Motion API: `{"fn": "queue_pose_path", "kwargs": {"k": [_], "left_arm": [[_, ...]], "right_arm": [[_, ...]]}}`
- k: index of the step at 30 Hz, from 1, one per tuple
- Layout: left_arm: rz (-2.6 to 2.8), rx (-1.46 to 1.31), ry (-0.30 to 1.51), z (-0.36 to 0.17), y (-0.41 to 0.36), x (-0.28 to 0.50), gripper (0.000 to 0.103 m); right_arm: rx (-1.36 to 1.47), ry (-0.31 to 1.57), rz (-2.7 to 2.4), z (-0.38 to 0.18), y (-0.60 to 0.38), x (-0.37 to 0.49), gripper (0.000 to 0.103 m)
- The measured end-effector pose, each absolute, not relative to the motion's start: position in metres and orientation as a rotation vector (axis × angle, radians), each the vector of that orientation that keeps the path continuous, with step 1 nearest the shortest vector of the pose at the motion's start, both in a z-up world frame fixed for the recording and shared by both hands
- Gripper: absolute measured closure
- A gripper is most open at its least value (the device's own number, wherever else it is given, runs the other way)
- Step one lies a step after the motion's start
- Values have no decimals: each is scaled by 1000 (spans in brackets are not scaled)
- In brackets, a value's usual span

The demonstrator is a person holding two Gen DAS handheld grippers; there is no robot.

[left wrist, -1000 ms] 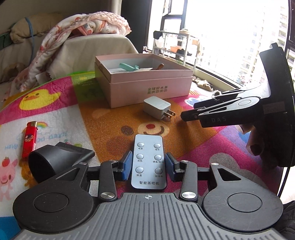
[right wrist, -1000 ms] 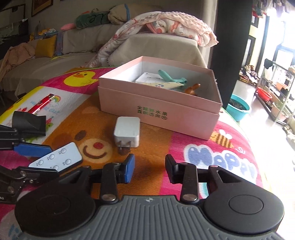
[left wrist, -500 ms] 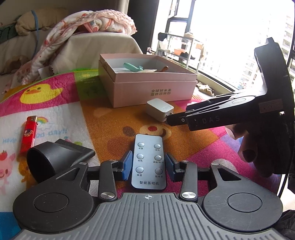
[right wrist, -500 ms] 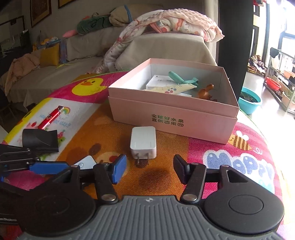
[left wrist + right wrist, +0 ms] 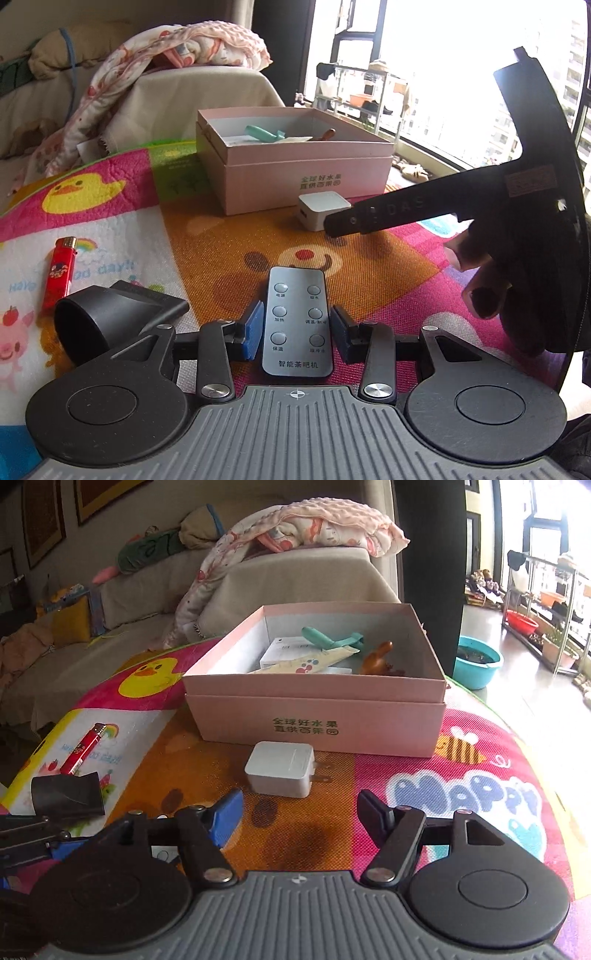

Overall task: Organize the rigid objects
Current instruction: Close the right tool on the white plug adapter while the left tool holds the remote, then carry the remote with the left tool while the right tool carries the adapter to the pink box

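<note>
Partly tidied, several things are waiting outside the pink box (image 5: 317,716).

Left tongs (image 5: 297,330) are straddling the grey remote (image 5: 297,321), pads apart, not gripping. Right tongs (image 5: 299,814) are hovering wide apart before the white charger (image 5: 280,770) near the box. Lighter (image 5: 59,271) and black nozzle (image 5: 107,317) are lying unsorted on the surface (image 5: 480,794).

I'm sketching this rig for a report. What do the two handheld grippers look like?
Both the left gripper and right gripper are matte black, with a ribbed grey front plate, two round discs, silver rivets and blue-padded jaws. Seen side-on, the right one is marked "DAS". No cables or sleeves show.
</note>
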State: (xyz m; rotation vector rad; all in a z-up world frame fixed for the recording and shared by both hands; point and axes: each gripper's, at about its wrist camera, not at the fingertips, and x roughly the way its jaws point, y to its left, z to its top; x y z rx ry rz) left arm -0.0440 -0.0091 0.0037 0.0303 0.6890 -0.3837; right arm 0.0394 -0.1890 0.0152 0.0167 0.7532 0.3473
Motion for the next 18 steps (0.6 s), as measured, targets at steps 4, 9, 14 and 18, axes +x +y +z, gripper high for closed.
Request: {"fn": "queue_pose_path", "kwargs": {"k": [4, 9, 14, 18], "left_arm": [[-371, 78, 678, 3, -15, -48, 60], [-364, 93, 670, 3, -17, -49, 59], [-369, 62, 703, 5, -15, -36, 59], [-354, 127, 736, 9, -27, -31, 59]], "right_arm": [[16, 767, 315, 9, -169, 52, 32], [-50, 750, 284, 6, -155, 62, 41], [-61, 751, 320, 11, -163, 53, 44], [-88, 739, 337, 15, -173, 38, 44]]}}
